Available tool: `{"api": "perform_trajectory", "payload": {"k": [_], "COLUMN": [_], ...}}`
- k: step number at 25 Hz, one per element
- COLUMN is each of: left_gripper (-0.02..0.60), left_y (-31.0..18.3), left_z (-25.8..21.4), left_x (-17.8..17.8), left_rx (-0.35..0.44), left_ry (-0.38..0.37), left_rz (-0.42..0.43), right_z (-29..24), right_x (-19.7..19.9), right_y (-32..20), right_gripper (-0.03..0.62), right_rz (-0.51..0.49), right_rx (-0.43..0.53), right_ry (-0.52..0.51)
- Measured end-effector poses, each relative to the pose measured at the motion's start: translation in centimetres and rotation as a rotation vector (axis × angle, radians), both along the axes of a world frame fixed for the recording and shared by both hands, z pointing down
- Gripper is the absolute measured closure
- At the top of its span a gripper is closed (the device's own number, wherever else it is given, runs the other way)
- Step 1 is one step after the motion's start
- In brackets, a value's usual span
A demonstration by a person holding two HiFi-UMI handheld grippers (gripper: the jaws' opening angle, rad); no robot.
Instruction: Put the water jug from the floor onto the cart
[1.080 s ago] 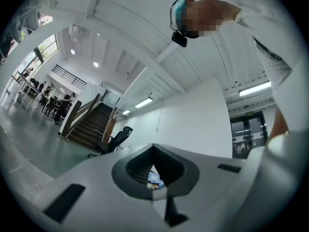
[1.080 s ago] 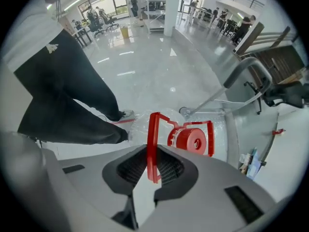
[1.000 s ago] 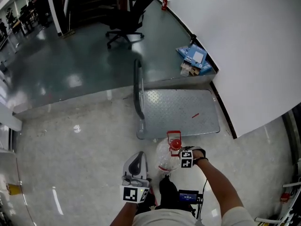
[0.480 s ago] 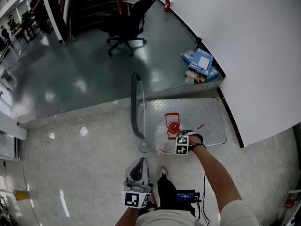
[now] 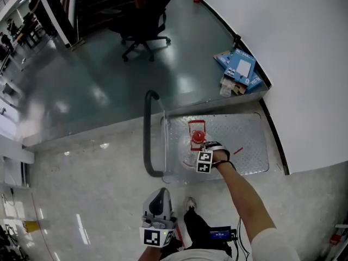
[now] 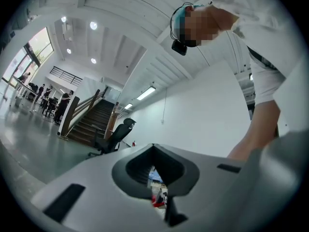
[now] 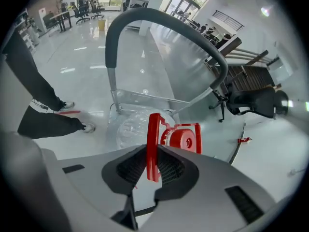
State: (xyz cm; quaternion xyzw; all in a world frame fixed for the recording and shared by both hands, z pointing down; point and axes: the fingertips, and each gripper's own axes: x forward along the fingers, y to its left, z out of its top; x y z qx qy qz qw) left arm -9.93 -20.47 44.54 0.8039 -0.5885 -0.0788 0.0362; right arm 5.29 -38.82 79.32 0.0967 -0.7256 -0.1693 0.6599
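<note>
The clear water jug with its red cap is over the near left part of the cart's metal deck; I cannot tell whether it rests on the deck. My right gripper points steeply down with the jug's red handle between its pads. Its jaws have just been opening a little, and the pads still touch the handle. The cap and the jug body lie below the jaws. My left gripper stays low near my body, shut and holding nothing.
The cart's grey push handle rises at the deck's left end, close to the jug. Behind the cart, a step leads to the darker floor. Blue boxes lie by the white wall. An office chair stands farther back.
My right gripper has carried the jug away from my body, from the floor in front of the cart to over its deck. The left gripper has stayed near my waist.
</note>
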Motion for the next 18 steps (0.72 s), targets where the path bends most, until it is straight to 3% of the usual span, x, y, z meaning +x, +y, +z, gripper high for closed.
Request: {"api": "perform_trajectory", "payload": {"k": [11, 18], "left_gripper": [0.578, 0.578], "left_y": [-2.8, -3.1], "left_z": [1.7, 1.6], "left_x": [1.4, 1.8], "left_rx": [-0.056, -0.057], "left_ry": [-0.018, -0.012], "left_rz": [0.004, 0.023], "right_z": [3.4, 4.0], "right_x": [-0.5, -0.1], "right_y": [-1.6, 2.5], "right_gripper": [0.526, 0.526], "right_rz": [-0.019, -0.066], "right_rx": [0.03, 0.02], "right_ry": [-0.014, -0.004]}}
